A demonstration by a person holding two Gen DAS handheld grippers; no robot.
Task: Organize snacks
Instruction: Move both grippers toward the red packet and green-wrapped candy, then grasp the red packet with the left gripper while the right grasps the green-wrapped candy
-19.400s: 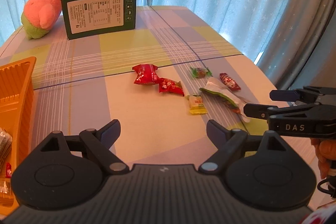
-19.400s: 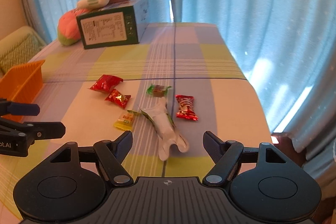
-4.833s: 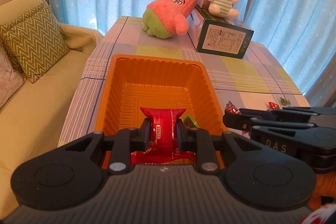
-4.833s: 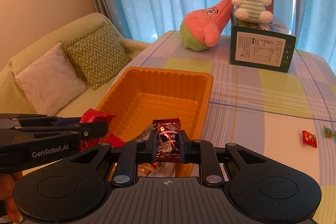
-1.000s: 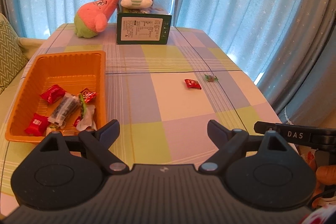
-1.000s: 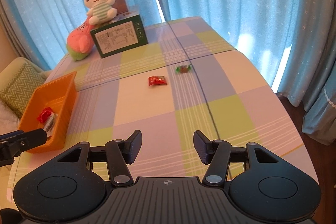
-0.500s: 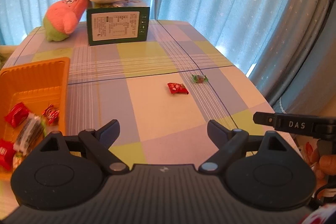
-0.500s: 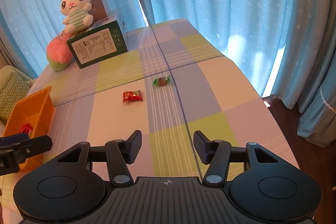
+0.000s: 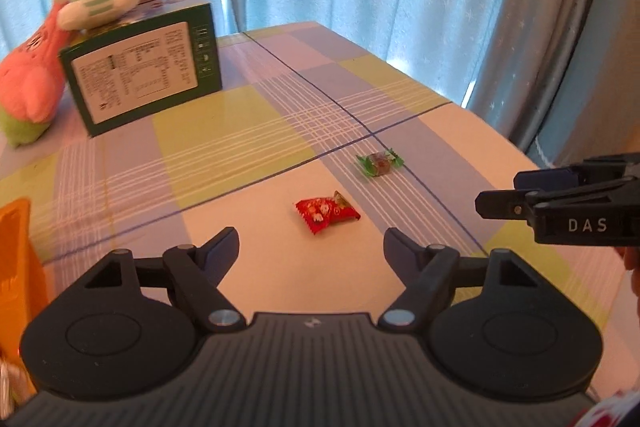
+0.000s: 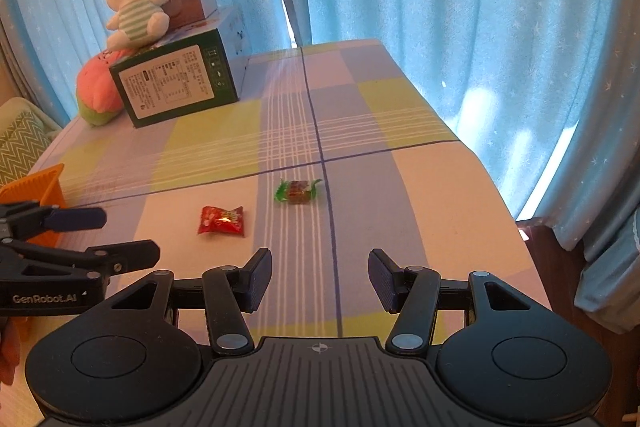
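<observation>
Red crinkled candy [image 9: 326, 212] lies ahead of closing, empty left claw [image 9: 311, 241]; right claw [image 10: 319, 277] open.

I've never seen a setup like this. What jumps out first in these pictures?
Two wrapped sweets lie alone mid-table: a red candy and, just beyond it, a green-wrapped candy. Both grippers, left and right, point at them, empty. A white plush bunny sits on a green box at the far end.

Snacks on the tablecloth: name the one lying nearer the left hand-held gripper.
The red snack packet, just ahead of the left hand-held gripper. The green-wrapped candy lies farther off, on the white stripes.
</observation>
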